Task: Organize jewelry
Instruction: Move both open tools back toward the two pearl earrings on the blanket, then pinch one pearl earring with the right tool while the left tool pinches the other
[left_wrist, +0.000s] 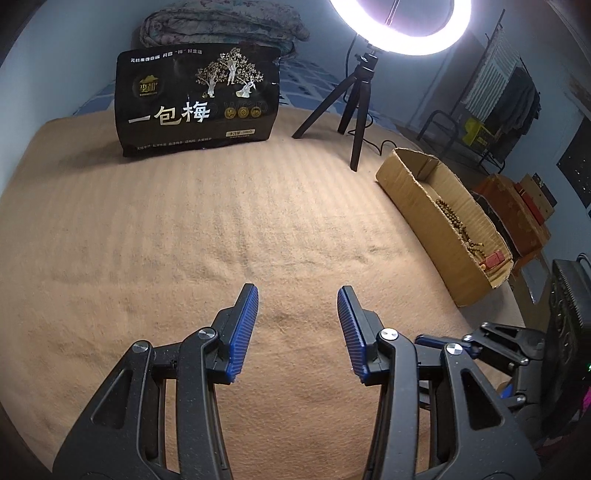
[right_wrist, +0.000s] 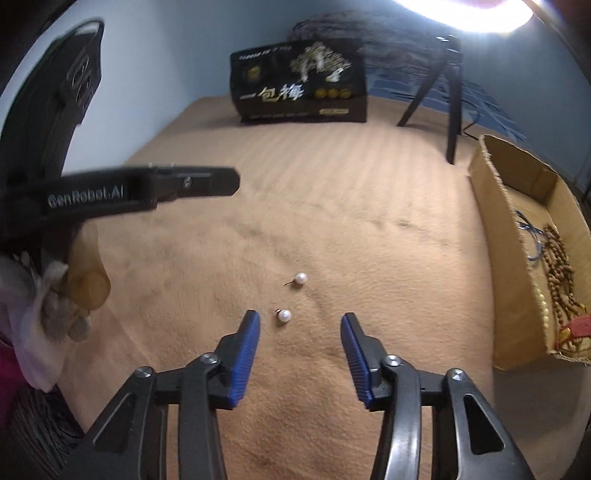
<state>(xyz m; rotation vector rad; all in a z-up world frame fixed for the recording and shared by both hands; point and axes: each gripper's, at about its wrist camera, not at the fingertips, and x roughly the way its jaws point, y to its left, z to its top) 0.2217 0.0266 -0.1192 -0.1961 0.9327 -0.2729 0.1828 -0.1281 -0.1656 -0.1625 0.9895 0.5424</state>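
Note:
Two pearl stud earrings lie on the tan blanket (right_wrist: 332, 221) in the right wrist view: a near one (right_wrist: 284, 315) and a farther one (right_wrist: 300, 278). My right gripper (right_wrist: 300, 319) is open and empty, and the near pearl lies between its blue fingertips, closer to the left one. My left gripper (left_wrist: 297, 293) is open and empty over bare blanket (left_wrist: 166, 221); it also shows from the side in the right wrist view (right_wrist: 207, 182). A cardboard box (left_wrist: 424, 206) at the right holds a brown bead necklace (left_wrist: 456, 225) and a red item (left_wrist: 493, 260).
A black snack bag (left_wrist: 197, 101) stands at the back of the blanket. A ring light on a black tripod (left_wrist: 356, 107) stands beside it, its cable trailing behind the box (right_wrist: 495, 206). The box in the right wrist view also holds a blue cord (right_wrist: 530, 236) beside the beads.

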